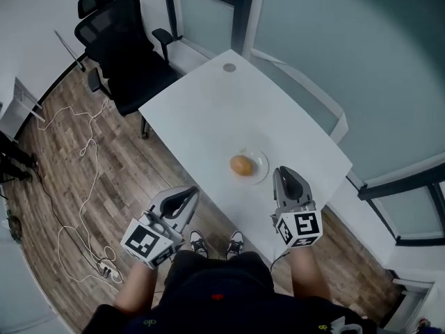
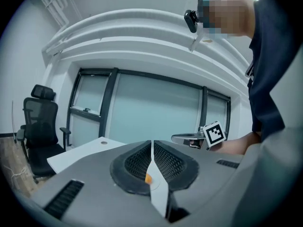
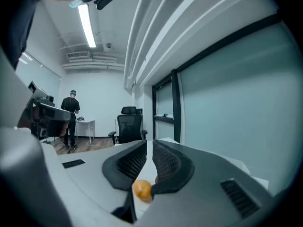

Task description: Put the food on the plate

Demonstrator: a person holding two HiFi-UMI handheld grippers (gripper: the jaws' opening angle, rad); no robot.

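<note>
A round orange-brown piece of food (image 1: 241, 165) lies on a small clear plate (image 1: 261, 163) near the front edge of the white table (image 1: 222, 110). My left gripper (image 1: 189, 195) hangs off the table's front edge, left of the plate, with its jaws shut and nothing in them. My right gripper (image 1: 284, 175) hovers just right of the plate, also shut and holding nothing. In the right gripper view the food (image 3: 141, 189) shows beyond the shut jaws of the right gripper (image 3: 150, 145). The left gripper view shows a sliver of the food (image 2: 148, 178) past the shut left gripper (image 2: 152, 145).
A black office chair (image 1: 125, 54) stands at the table's far left corner. White cables (image 1: 76, 179) and a power strip (image 1: 108, 270) lie on the wood floor to the left. Glass partitions run behind the table. A person (image 3: 71, 119) stands far off by a desk.
</note>
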